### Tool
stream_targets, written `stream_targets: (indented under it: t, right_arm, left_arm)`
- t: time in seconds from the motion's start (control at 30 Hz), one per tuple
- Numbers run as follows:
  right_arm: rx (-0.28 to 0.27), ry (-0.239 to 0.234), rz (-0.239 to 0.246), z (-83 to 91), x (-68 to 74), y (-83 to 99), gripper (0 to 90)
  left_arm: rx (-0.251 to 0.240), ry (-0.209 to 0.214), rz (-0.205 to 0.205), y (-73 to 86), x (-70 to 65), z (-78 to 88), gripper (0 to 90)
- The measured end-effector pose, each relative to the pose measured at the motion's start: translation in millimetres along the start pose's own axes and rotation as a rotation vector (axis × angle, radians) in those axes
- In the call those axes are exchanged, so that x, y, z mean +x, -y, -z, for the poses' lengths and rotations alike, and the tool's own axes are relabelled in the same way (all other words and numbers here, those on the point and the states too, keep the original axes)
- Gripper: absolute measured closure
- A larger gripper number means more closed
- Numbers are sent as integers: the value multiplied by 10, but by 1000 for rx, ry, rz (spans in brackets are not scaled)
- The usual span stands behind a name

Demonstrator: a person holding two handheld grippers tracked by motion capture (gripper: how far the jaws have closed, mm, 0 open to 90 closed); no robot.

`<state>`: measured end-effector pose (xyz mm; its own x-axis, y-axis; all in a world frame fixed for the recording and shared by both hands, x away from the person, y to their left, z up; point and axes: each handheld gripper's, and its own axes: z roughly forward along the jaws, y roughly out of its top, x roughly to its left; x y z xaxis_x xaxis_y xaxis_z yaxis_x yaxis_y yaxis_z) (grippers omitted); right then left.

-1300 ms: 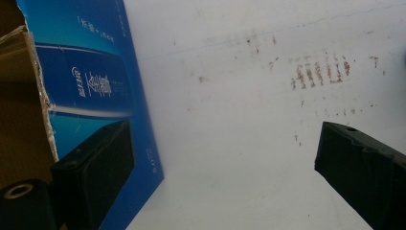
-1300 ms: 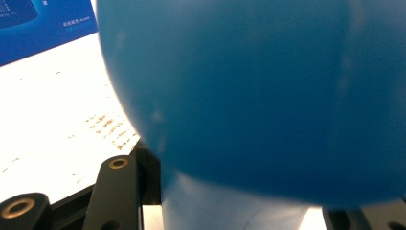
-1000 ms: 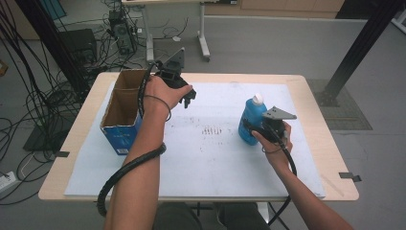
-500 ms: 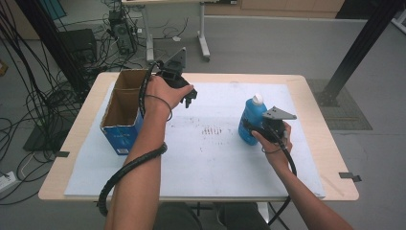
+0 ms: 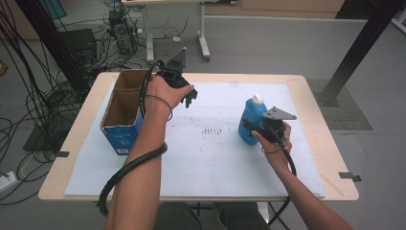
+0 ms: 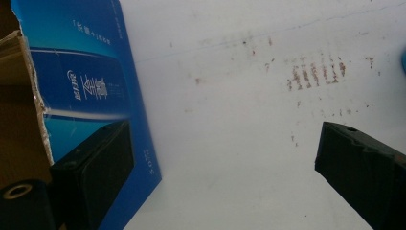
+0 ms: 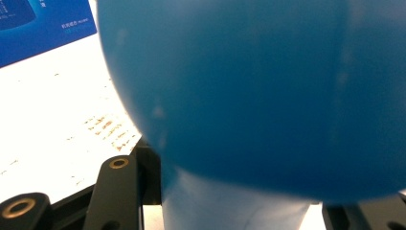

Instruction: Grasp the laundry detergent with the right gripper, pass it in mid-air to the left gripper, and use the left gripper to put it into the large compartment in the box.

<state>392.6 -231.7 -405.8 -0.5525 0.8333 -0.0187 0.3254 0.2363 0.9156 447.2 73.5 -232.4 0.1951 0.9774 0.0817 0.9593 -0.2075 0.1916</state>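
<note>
A white mat covers most of the wooden table, with a patch of brown marks near its middle. Behind the table, cables lie on the grey floor beside another desk's legs.

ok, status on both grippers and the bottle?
Right gripper shut on blue bottle, upright on the mat. Left gripper open, empty, beside the open blue box. Mat bare between bottle and box.

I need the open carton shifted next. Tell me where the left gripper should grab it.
Grip the carton's near long wall at its top rim, coming from above: it stands with its top open, that thin wall is right beside the open left gripper, and would likely fit its jaws.
</note>
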Motion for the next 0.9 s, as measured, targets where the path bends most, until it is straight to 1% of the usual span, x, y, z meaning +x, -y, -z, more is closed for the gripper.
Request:
stream_targets:
  t: [0.37,0.43,0.53,0.73,0.83,0.9]
  right_arm:
    - [-1,0,-3,-1,0,-1,451]
    - [-2,1,-3,-1,1,0,452]
    - [-1,0,-3,0,0,0,451]
    - [0,-3,-3,0,-4,-3,452]
    - [4,-18,2,0,-23,-9,453]
    - [5,-21,-2,0,-31,-12,454]
  left_arm:
    - [1,-3,1,1,17,0,66]
    - [-3,-3,6,0,13,2,66]
    - [0,-3,-2,-4,8,9,66]
    - [-2,7,-3,-2,-12,2,64]
    - [-1,5,-9,-5,-24,8,65]
    - [-1,5,-19,-8,-44,22,65]
